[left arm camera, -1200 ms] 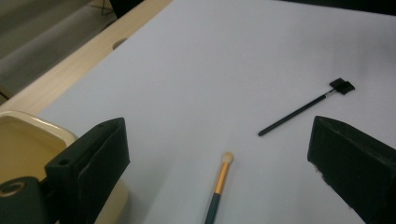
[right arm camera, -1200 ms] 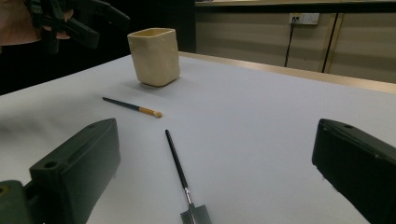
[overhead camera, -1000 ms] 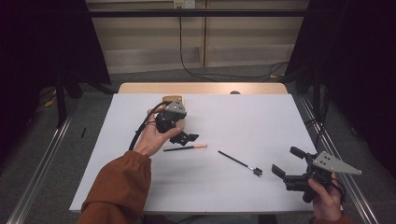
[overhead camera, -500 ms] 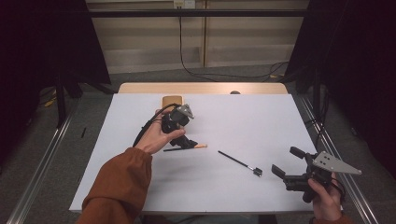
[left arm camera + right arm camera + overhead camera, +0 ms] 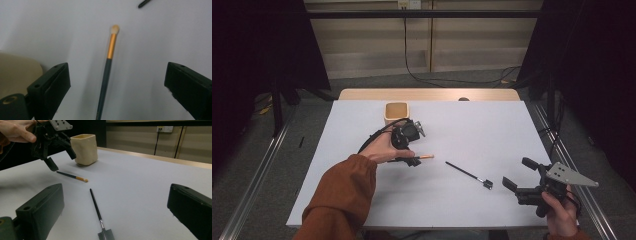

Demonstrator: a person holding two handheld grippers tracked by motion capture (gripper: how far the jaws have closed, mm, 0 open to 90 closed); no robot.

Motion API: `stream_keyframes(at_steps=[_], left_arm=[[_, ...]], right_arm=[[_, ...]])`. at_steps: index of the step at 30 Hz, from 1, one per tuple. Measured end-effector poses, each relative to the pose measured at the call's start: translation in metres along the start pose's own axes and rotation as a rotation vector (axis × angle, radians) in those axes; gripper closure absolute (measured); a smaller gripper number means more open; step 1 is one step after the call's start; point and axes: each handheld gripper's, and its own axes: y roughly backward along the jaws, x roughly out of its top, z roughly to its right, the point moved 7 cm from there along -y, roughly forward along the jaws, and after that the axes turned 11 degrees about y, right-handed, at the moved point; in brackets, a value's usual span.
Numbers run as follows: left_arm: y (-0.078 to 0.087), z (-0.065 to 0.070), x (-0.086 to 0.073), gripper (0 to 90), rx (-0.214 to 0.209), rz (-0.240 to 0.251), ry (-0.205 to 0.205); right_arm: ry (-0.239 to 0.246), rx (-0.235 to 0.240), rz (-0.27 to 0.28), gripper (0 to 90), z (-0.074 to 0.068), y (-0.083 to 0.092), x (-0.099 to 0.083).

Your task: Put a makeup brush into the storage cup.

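A thin brush with a dark handle, gold ferrule and tan tip lies on the white table top. My left gripper hangs just over its handle and is open. In the left gripper view the brush runs up between the jaws of the left gripper, untouched. A black brush with a small square end lies to the right. My right gripper is open near the front right, empty. In the right gripper view the right gripper faces the black brush, the tan-tipped brush and the left gripper.
A cream cup stands upright behind the left hand, near the table's far edge; it is also seen as the cup past the brushes. Metal rails run along the floor on both sides of the table.
My left gripper has come down and slightly toward the right, so its open jaws now straddle the tan-tipped brush's handle. The right gripper and both brushes have not moved.
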Motion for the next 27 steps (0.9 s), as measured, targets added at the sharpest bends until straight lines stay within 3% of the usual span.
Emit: stream_keyframes(at_steps=[2,4,5,8,17,20,23,24,27], left_arm=[[-0.003,-0.001,-0.002,6.3,-0.008,-0.031,0.014],[-0.008,-0.001,-0.002,6.6,-0.022,-0.028,0.022],[-0.010,-0.003,-0.002,7.4,-0.010,-0.041,0.003],[-0.014,-0.005,0.000,9.4,-0.014,-0.065,0.003],[-0.021,-0.011,0.006,27.9,0.000,-0.095,-0.012],[-0.025,-0.014,0.008,37.9,0.012,-0.111,-0.016],[-0.029,-0.012,0.010,42.9,-0.006,-0.118,-0.004],[-0.028,-0.012,0.010,46.1,-0.014,-0.140,-0.025],[-0.030,-0.011,0.013,51.5,-0.019,-0.140,-0.030]], right_arm=[[0.001,0.001,0.000,0.1,0.000,0.000,0.000],[-0.002,0.002,-0.003,0.1,0.000,0.000,0.000],[-0.002,0.002,-0.003,0.1,0.000,0.000,0.000],[0.000,0.004,-0.002,0.1,-0.001,-0.001,0.000],[-0.004,0.005,-0.003,0.1,0.000,-0.001,-0.001],[-0.002,0.003,-0.003,0.1,0.000,0.000,-0.001],[-0.003,0.003,-0.002,0.1,0.000,0.000,-0.001],[-0.003,0.003,-0.002,0.1,0.000,0.000,-0.001],[-0.004,0.003,-0.003,0.1,0.000,0.000,-0.001]])
